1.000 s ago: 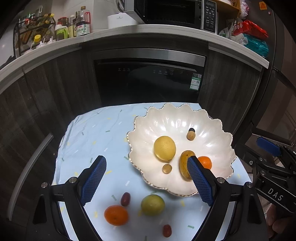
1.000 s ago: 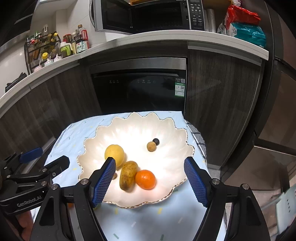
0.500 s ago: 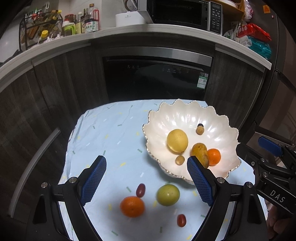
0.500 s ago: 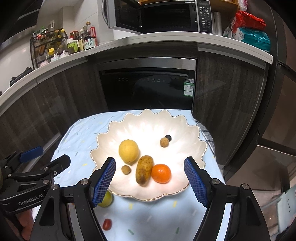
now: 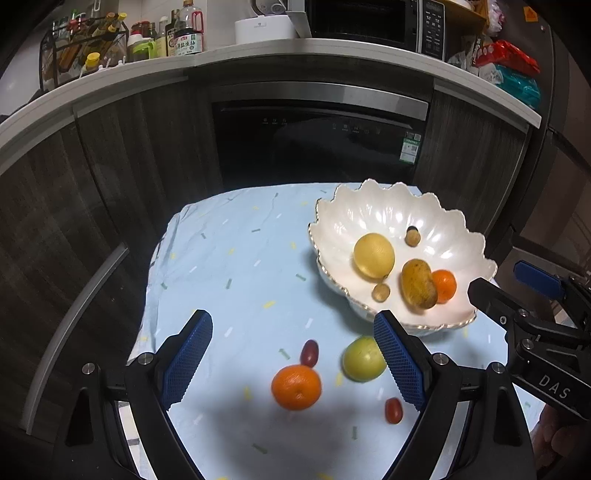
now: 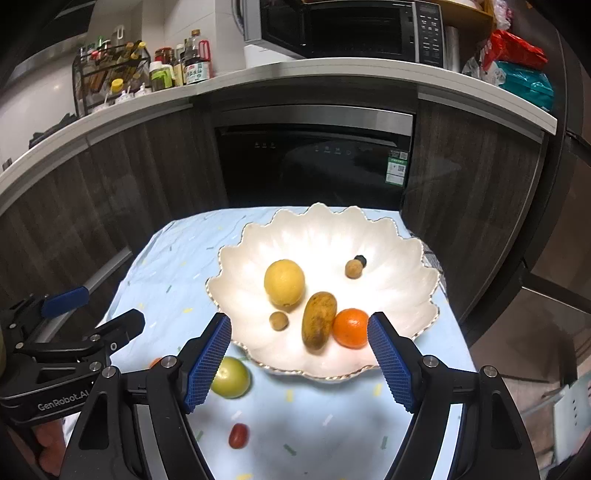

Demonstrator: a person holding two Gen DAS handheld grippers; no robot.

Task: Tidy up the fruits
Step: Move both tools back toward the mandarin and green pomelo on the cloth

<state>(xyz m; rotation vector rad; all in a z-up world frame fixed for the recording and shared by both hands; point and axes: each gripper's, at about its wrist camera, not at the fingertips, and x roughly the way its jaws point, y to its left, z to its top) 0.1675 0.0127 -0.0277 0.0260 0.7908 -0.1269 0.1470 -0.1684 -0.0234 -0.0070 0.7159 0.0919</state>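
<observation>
Fruits, loose, four counted on the blue-clothed surface (image 5: 229,258): an orange (image 5: 296,387), a green fruit (image 5: 364,359) just beside the bowl's near rim, and two small red fruits, one (image 5: 309,353) near the orange, the other (image 5: 393,410) closer to the camera.

Fruits, already placed: a yellow round fruit (image 6: 284,283), an oblong brown-yellow fruit (image 6: 319,325) touching a second orange (image 6: 351,328), two small brown fruits (image 6: 279,321) (image 6: 353,268), and a small dark item behind the farther one, too small to be identified. All are held in the scalloped white bowl (image 6: 402,284).

Progress: judged roughly half done; four pieces are left outside the bowl.

Left claw (image 5: 291,360): released, nothing gripped, fingers spread over the loose orange and nearer red fruit without contact.

Right claw (image 6: 299,356): released, empty, poised over the bowl's near rim.

Surroundings: a dark built-in appliance (image 5: 317,144) beyond the surface, a counter above carrying bottles (image 5: 184,33) and a microwave (image 6: 343,29).

Obstructions: none are seen on the cloth; the bowl's raised rim is judged the only thing to be cleared.
</observation>
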